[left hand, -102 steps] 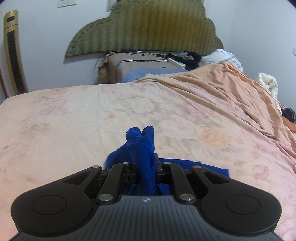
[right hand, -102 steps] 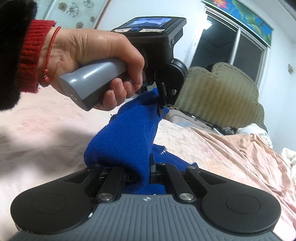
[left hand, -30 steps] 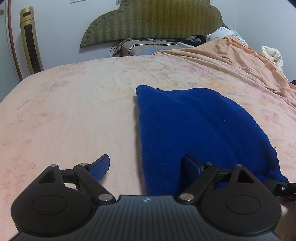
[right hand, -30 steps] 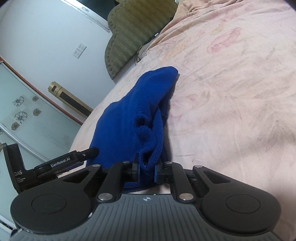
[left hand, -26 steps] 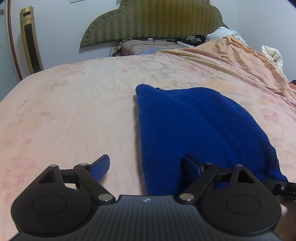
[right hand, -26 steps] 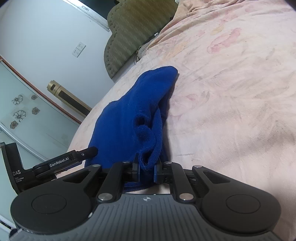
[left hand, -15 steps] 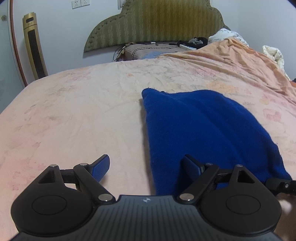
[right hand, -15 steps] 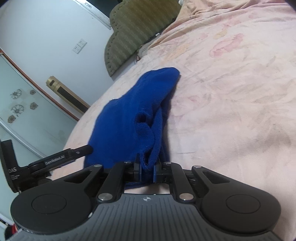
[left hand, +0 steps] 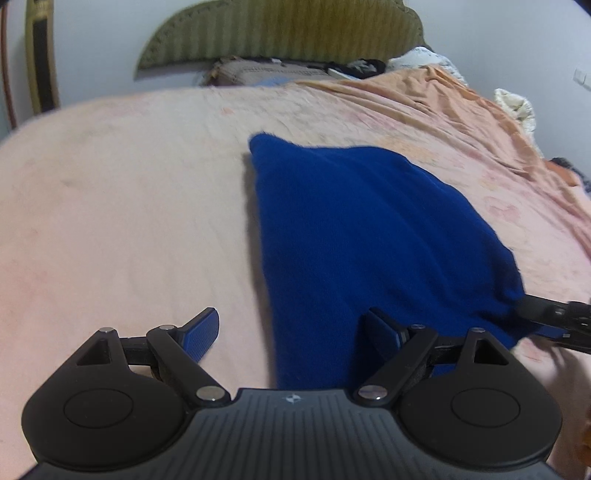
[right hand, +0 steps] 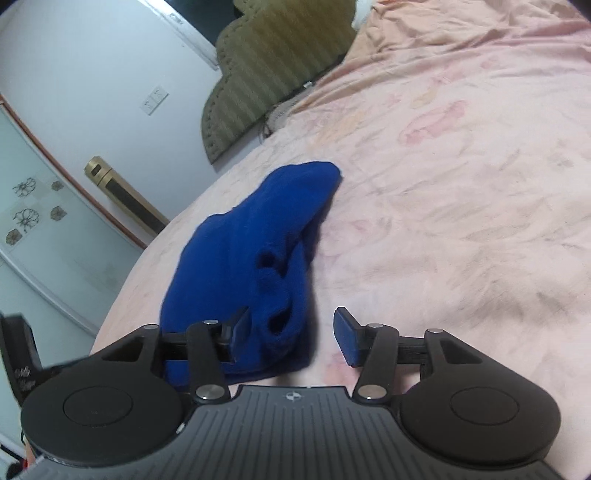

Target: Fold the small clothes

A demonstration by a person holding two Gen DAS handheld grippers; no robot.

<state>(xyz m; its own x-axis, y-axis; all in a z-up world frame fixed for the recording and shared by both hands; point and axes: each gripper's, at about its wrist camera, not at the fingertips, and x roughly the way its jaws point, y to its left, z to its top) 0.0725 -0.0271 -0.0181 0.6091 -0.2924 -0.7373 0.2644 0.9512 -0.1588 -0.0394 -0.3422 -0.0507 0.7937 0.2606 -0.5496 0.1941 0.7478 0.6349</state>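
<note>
Right gripper (right hand: 291, 334) jaws have just been opening, releasing cloth (left hand: 369, 236) onto bed (left hand: 122, 206) so the fold is lying flat; left gripper (left hand: 291, 334) hovering wide open, empty.

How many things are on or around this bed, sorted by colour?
Blue: 1, the knitted cloth
Pink: 1, the bedsheet
Orange: 1, the blanket
Green: 1, the headboard
Black: 2, the left gripper and right gripper
Total: 6
</note>
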